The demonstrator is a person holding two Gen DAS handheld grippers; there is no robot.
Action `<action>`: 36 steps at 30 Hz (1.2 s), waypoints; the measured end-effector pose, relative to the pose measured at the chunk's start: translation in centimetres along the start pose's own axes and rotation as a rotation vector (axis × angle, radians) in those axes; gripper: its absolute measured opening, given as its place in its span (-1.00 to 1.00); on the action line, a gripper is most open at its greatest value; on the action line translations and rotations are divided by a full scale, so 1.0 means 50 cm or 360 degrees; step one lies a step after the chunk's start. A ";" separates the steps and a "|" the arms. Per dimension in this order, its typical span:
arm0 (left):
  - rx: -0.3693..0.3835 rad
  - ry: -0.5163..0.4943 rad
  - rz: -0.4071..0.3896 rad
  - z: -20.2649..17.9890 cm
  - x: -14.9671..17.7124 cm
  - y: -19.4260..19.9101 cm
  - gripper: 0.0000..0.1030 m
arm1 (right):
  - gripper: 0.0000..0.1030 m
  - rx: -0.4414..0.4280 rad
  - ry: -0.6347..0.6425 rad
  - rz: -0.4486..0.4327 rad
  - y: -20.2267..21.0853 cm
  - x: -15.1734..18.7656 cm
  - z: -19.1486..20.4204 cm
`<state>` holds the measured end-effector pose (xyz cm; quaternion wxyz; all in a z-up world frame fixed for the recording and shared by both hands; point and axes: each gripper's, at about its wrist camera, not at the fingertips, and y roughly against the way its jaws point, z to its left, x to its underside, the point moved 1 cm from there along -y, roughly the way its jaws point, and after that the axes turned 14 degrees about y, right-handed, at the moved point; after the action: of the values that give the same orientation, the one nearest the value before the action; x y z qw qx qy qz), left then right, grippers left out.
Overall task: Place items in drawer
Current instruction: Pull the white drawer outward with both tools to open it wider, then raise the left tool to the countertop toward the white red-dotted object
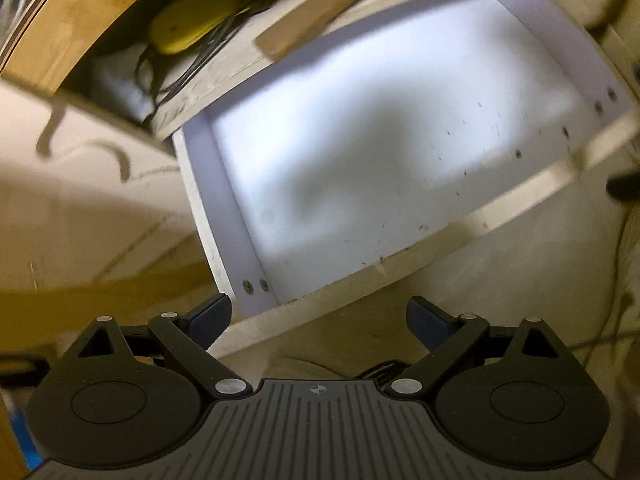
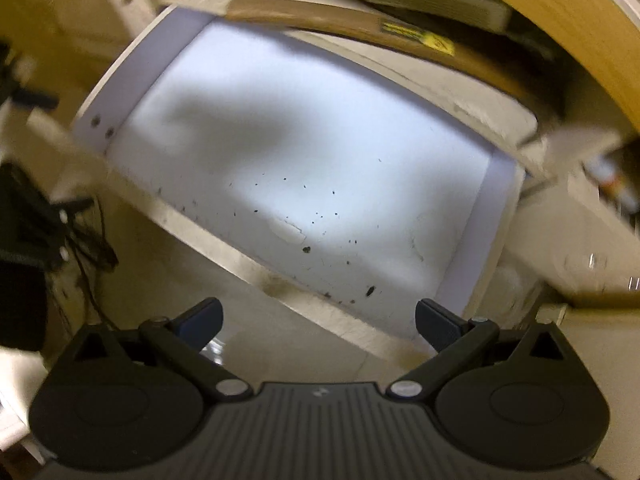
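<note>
A white drawer (image 1: pixel 224 184) stands pulled out, seen from above in both wrist views. Its floor is bare apart from dark specks and a small chipped patch (image 2: pixel 288 232). It also fills the right wrist view (image 2: pixel 476 236). My left gripper (image 1: pixel 319 320) is open and empty, just outside the drawer's front edge. My right gripper (image 2: pixel 319 320) is open and empty, also just in front of the drawer's front edge. No item for the drawer shows in either view.
Above the drawer a cream shelf (image 1: pixel 224 80) holds a yellow object (image 1: pixel 196 12) with dark cables and a brown strip (image 1: pixel 320 4). A wooden tabletop edge (image 2: pixel 560 12) curves overhead. Dark gear and cables (image 2: pixel 52 232) stand to the left of the drawer.
</note>
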<state>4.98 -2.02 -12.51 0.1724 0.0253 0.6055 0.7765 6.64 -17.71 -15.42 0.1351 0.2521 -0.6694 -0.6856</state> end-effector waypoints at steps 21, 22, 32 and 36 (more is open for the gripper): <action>0.0281 0.0874 0.0109 0.064 -0.013 0.003 0.87 | 0.99 -0.0029 -0.0688 -0.0033 0.042 0.045 -0.037; 0.0277 0.0868 0.0107 0.062 -0.014 0.004 0.87 | 0.99 -0.0020 -0.0689 -0.0031 0.041 0.045 -0.037; 0.0252 0.0829 0.0005 0.055 -0.023 0.021 0.87 | 0.99 0.0025 -0.0704 -0.0080 0.055 0.043 -0.036; 0.0244 0.0846 -0.0111 0.060 -0.032 0.041 0.87 | 0.99 0.0077 -0.0711 -0.0190 0.081 0.037 -0.042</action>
<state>6.75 -0.14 -9.49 0.0317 -0.1873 0.6871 0.7013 5.59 -20.73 -11.69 -0.0633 0.1363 -0.6828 -0.7150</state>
